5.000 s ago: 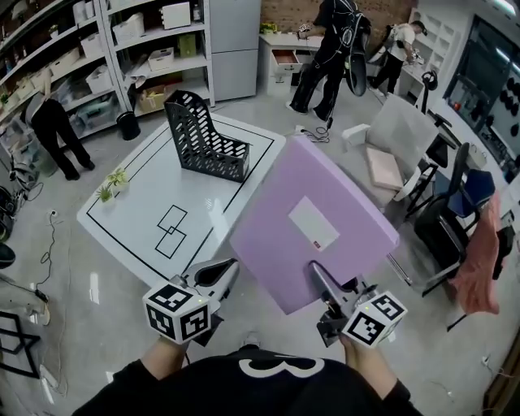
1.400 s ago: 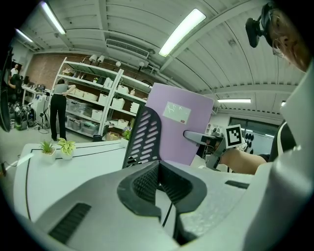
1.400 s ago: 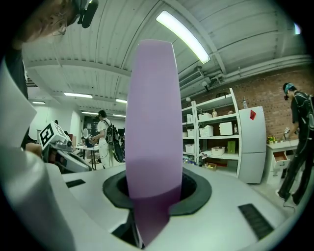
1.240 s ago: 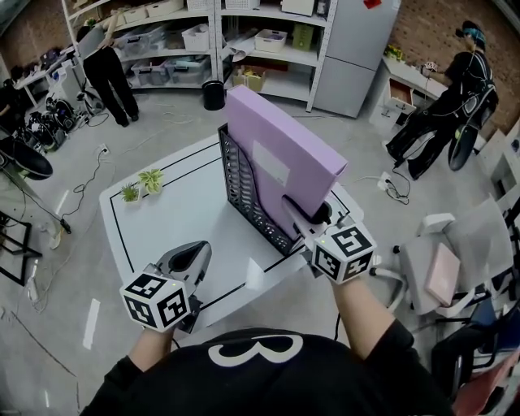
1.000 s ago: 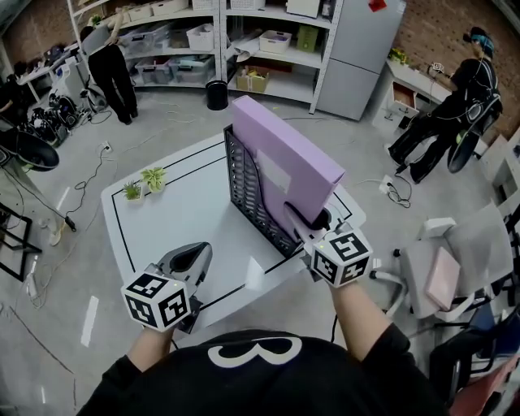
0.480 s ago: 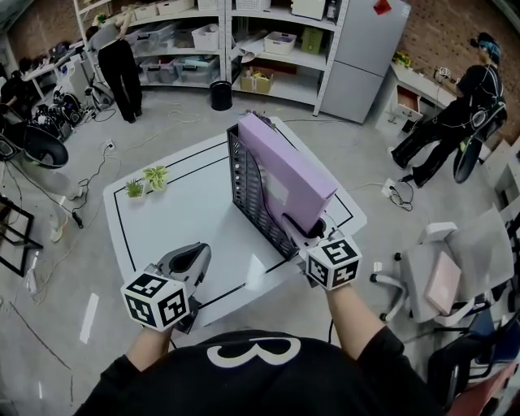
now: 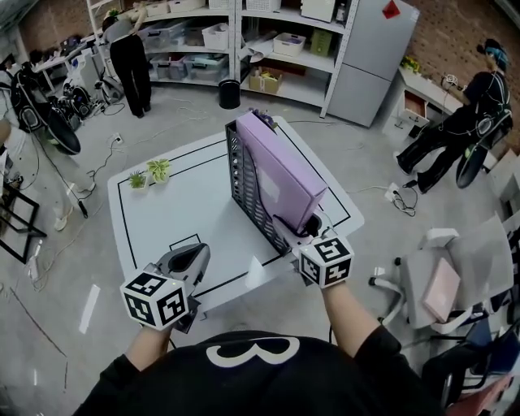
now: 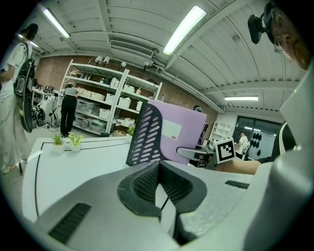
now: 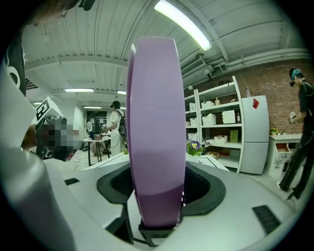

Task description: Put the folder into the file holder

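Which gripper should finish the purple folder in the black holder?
Right: the right gripper, jaws opening, straddles the purple folder in the black mesh file holder; the left gripper hangs empty at the white table's edge.

It was a lab-like workroom, part store, part test floor. Open metal shelving [image 7: 268,49] along the far side carried plastic bins [image 7: 218,36], with a brick wall [image 7: 479,24] nearby. A cable [image 7: 398,197] trailed over the bare floor, an office chair [image 7: 475,252] stood about, and strip lights [image 8: 184,29] ran overhead.
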A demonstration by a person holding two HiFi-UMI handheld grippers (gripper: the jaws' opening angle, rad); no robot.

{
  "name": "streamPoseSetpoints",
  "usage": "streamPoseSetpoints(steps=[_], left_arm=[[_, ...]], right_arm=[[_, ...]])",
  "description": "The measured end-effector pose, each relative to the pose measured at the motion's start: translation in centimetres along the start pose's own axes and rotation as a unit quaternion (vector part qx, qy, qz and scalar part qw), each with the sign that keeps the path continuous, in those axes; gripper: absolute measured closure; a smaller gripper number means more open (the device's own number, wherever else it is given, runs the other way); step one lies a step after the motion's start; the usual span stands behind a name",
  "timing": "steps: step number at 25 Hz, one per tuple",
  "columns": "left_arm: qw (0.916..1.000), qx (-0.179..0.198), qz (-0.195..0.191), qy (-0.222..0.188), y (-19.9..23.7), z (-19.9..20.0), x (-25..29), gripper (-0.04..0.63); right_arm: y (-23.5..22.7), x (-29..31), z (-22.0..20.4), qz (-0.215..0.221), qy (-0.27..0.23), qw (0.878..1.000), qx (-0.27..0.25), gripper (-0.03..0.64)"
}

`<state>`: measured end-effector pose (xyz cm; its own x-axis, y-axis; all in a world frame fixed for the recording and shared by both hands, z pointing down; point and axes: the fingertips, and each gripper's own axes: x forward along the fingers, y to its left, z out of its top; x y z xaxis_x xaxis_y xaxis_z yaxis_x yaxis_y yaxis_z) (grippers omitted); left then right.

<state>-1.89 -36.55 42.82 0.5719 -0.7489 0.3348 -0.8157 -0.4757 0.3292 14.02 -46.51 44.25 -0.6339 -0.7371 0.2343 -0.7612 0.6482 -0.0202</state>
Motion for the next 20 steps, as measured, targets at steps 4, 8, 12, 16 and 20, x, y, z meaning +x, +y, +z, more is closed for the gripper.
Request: streamPoseSetpoints(steps=[4, 8, 12, 16, 20], left_arm=[[1.0, -0.005, 0.006, -0.005, -1.7, -0.4, -0.8, 0.591], [0.9999, -0.008, 0.007, -0.012, -4.0, -0.9, -1.4, 0.591], [0.9998, -0.007, 0.005, -0.018, -7.1, -1.8, -2.0, 0.59], [0.9997, -0.004, 0.002, -0.026, -10.0, -2.5, -2.7, 0.591], [0.9994, -0.001, -0.003, -0.034, -13.7, -3.3, -4.1, 0.591]], right_arm=[[-0.1, -2.4, 0.7, -0.002, -0.01, 1.0, 0.005, 0.342], [0.0, -5.8, 0.8, -0.002, -0.004, 1.0, 0.015, 0.342], [0.6, -9.8, 0.6, 0.006, -0.001, 0.999, 0.041, 0.344], [3.8, -13.5, 0.9, 0.062, -0.017, 0.997, 0.044, 0.377], [7.6, -17.8, 0.8, 0.122, -0.031, 0.99, 0.058, 0.53]])
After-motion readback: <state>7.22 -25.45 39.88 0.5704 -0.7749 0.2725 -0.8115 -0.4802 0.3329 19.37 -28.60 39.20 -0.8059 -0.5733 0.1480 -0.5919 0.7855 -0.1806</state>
